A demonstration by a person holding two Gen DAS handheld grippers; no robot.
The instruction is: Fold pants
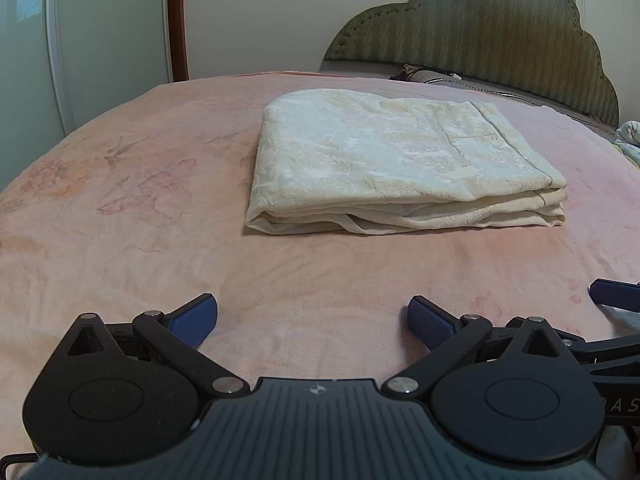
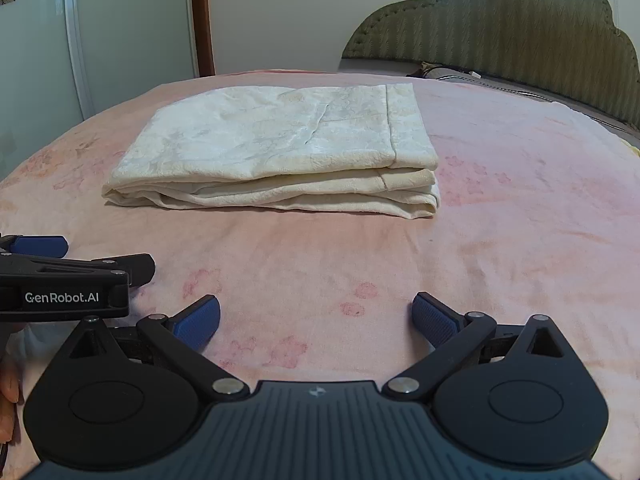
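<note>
Cream pants [image 1: 400, 164] already sit folded in a neat stack on the pink floral bedspread [image 1: 140, 220], up around 12 o'clock from both grippers. Left gripper [image 1: 313, 322] and right gripper [image 2: 316, 320] both have jaws spread wide, holding nothing, well short of the stack.

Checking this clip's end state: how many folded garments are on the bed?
1. The folded cream pants lie mid-bed on the pink bedspread, ahead of both open hand-held grippers. None hidden that I can see.
</note>
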